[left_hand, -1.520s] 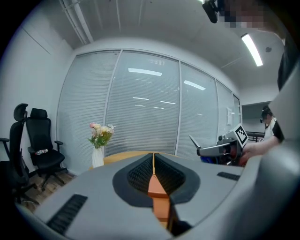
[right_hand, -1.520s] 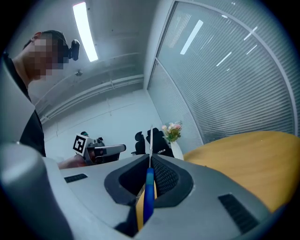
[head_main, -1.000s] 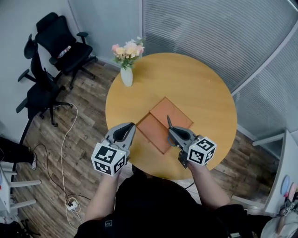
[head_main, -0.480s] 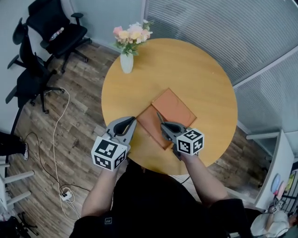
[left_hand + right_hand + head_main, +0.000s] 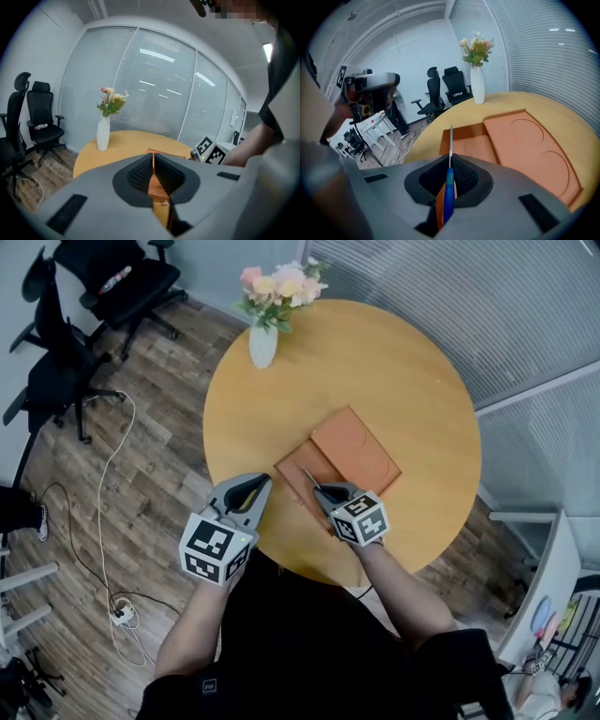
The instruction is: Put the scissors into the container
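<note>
Above container edge: right gripper clamps scissors; left gripper closed, apart.

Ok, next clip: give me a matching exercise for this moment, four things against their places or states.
Things:
1. scissors
2. vase
3. left gripper
4. container

Places or states:
A. shut, nothing between its fingers
B. lies flat around the middle of the table
C. clamped in the right gripper, blade pointing ahead
D. stands upright near the table's far edge, holding flowers

Pairs: 1-C, 2-D, 3-A, 4-B
</note>
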A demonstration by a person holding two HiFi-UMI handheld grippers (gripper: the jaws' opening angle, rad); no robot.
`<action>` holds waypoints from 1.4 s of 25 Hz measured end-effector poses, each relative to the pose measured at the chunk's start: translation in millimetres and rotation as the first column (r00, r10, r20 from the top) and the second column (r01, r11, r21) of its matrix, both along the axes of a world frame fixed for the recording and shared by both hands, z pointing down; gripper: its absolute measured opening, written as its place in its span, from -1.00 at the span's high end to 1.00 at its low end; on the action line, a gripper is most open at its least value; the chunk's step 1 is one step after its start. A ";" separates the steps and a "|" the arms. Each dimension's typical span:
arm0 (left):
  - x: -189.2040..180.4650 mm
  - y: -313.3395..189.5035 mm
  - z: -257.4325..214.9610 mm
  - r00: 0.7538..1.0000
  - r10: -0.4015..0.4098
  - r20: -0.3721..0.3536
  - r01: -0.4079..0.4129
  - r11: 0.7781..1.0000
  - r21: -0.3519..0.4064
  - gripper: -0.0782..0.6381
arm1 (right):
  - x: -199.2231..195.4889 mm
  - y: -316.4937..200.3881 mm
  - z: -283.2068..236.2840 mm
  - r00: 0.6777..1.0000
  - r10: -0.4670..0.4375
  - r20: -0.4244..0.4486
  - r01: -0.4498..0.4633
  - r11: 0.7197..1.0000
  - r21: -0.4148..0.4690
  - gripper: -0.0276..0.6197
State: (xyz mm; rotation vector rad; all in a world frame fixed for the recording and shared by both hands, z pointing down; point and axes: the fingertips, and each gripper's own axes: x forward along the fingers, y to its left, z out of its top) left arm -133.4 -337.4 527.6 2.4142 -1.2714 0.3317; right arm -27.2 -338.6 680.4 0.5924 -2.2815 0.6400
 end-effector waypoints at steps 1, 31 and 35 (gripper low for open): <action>-0.1 1.7 1.8 1.000 0.000 0.001 0.000 1.000 -0.003 0.72 | -1.2 0.9 3.9 1.000 -0.014 -0.022 0.013 1.000 -0.002 0.79; -26.3 26.0 14.4 1.000 -0.012 -0.018 0.012 0.999 -0.036 0.72 | -0.9 0.6 64.7 0.977 -0.027 -0.213 0.007 0.996 -0.094 0.78; -26.3 24.8 15.5 1.000 0.013 -0.025 -0.014 0.999 -0.038 0.72 | 2.0 -3.9 57.4 0.976 0.006 -0.216 -0.020 0.998 -0.063 0.78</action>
